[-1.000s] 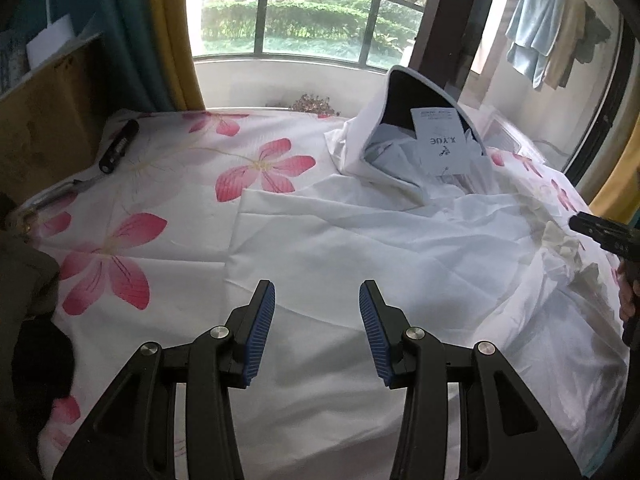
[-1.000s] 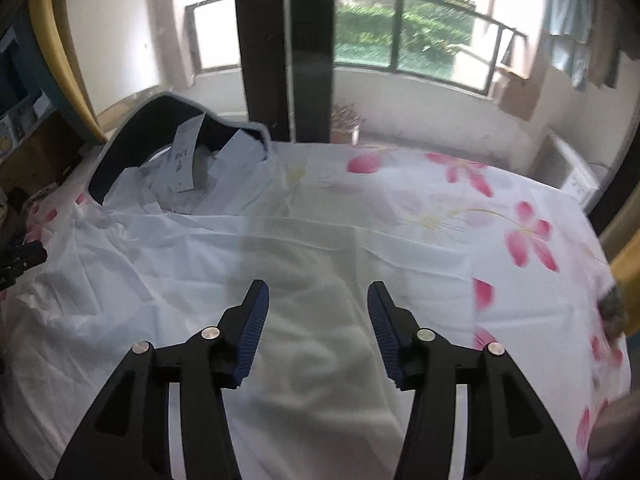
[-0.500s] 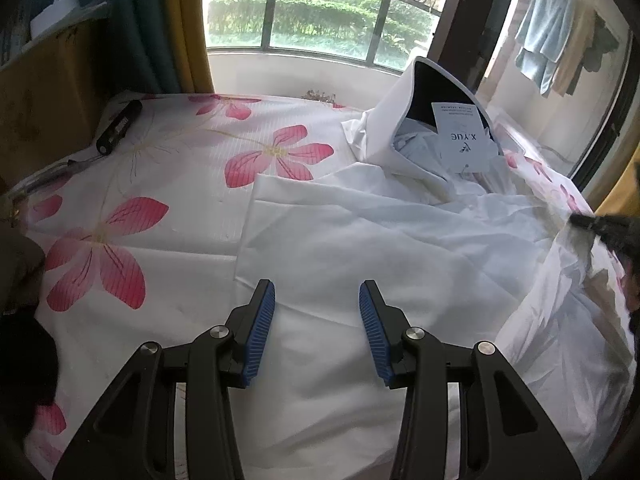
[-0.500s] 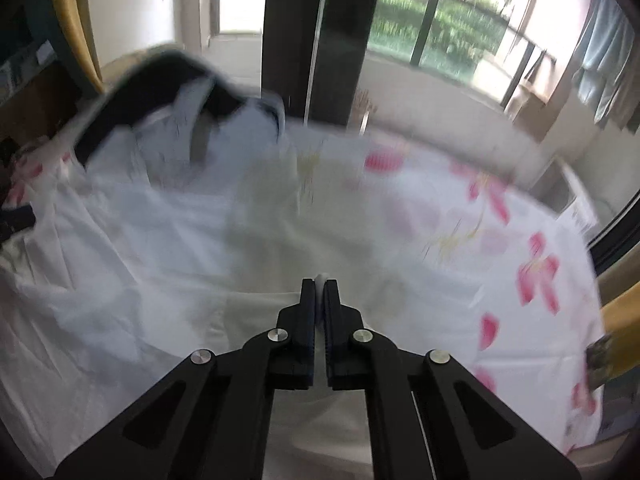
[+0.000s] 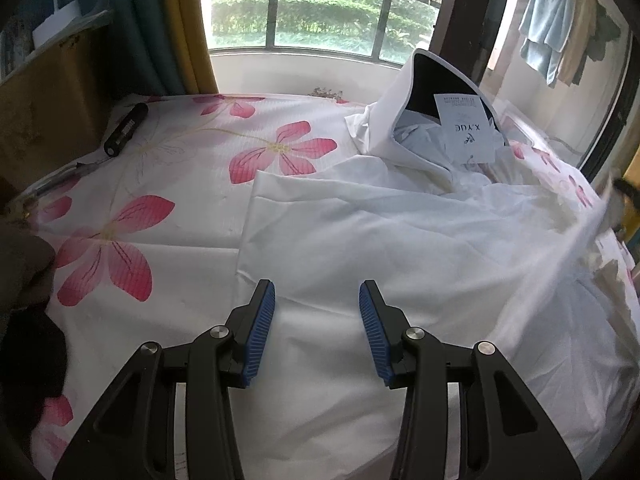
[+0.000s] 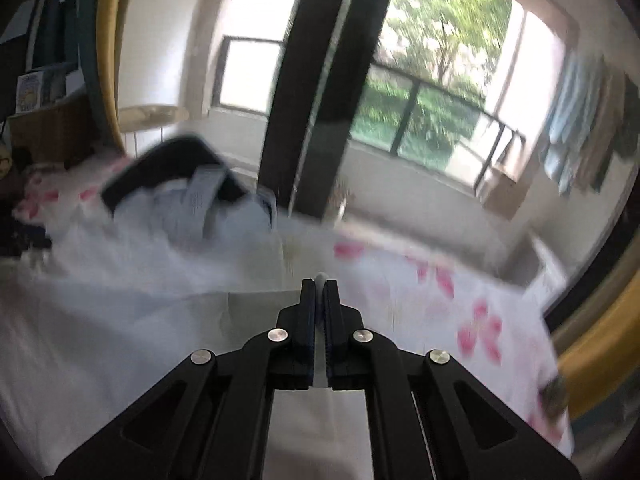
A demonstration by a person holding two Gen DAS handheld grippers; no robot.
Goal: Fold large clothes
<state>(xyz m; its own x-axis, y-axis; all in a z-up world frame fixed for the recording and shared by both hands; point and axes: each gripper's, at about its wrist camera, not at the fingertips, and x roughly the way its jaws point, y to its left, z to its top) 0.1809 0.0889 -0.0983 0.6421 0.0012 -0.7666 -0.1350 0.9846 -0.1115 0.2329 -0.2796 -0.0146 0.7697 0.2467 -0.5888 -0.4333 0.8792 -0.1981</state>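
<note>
Here my left gripper (image 5: pixel 317 304) hangs half-open over the white garment (image 5: pixel 400 248) spread on the flowered bedsheet (image 5: pixel 132 216) — nothing between its pads. My right gripper (image 6: pixel 319 294) is clamped on the garment's edge, lifted off the sheet; beyond it, the collar (image 6: pixel 176 168) — blurred.

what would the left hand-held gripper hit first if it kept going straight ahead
Probably the white shirt spread on the bed: the open left hand-held gripper points down at its cloth, with nothing between, though depth is unclear.
</note>
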